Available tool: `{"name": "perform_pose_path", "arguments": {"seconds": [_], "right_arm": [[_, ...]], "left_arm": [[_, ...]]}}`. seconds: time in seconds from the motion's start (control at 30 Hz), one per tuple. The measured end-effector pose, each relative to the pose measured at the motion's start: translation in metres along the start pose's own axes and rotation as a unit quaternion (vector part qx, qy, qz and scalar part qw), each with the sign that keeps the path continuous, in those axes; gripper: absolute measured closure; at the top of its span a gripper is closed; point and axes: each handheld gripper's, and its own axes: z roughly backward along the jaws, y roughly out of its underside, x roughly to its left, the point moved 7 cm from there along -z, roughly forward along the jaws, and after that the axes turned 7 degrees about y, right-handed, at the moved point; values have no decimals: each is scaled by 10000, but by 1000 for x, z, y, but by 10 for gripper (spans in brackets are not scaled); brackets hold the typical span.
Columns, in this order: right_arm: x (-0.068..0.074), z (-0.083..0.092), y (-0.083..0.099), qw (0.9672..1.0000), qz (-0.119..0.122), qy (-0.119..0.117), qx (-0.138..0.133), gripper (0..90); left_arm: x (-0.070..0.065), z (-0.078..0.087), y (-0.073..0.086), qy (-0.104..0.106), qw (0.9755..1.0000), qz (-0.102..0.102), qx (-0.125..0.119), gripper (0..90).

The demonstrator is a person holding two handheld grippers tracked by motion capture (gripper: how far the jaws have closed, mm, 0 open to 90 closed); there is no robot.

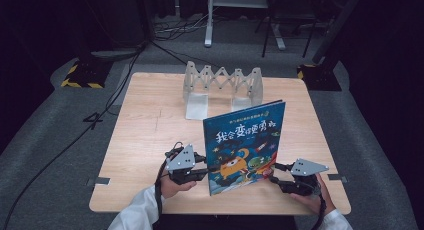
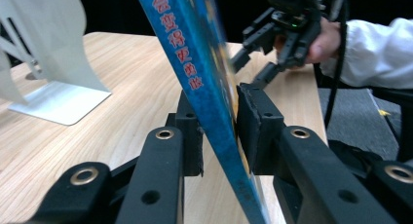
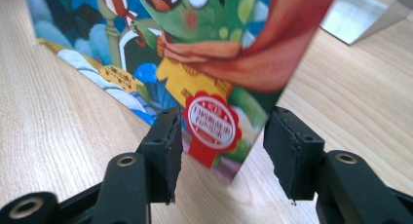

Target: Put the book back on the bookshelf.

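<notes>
The book point(image 1: 244, 147) is held upright at the frame's lower centre by the closed left claw point(image 1: 204, 173), the right claw point(image 1: 274, 177) is gaping at its corner, and a carry to the rack point(image 1: 223, 85) is probably needed next.

Book point(image 1: 245, 147) upright on table point(image 1: 145, 140), near front edge. Left gripper point(image 1: 202, 172) at book's left side, right gripper point(image 1: 275, 176) at its right corner. Folding rack point(image 1: 222, 85) behind, toward far edge.
</notes>
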Motion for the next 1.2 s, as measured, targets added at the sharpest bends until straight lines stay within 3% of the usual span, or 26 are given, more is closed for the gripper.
{"name": "perform_pose_path", "arguments": {"seconds": [0.3, 0.47, 0.53, 0.6, 0.8, 1.0, 1.1, 1.2], "right_arm": [[-6, -7, -3, 9999, 27, 99, -49, 491], [-13, -11, -5, 9998, -113, 165, -48, 423], [-13, -10, -10, 9998, -112, 57, -145, 473], [-10, -4, -17, 9993, -111, -87, -350, 534], [-10, -1, -20, 9992, -80, -92, -374, 568], [-11, 6, -22, 9988, -71, -245, -423, 615], [-9, 6, -23, 9980, -99, -465, -414, 660], [-7, 5, -24, 9980, -49, -478, -414, 669]], "left_arm": [[-5, 0, -8, -15, 9991, -386, 148, 750], [-11, -2, -9, 167, 9978, -589, 241, 814], [-14, -5, -8, 207, 9969, -672, 344, 809], [-17, -9, -8, 202, 9974, -608, 323, 798], [-14, -7, -8, 190, 9987, -414, 210, 799], [-8, -4, -10, 99, 9997, -218, 63, 789], [1, 0, -9, -46, 10000, 2, -24, 750], [3, 2, -10, -64, 9999, 35, -84, 737]]}}
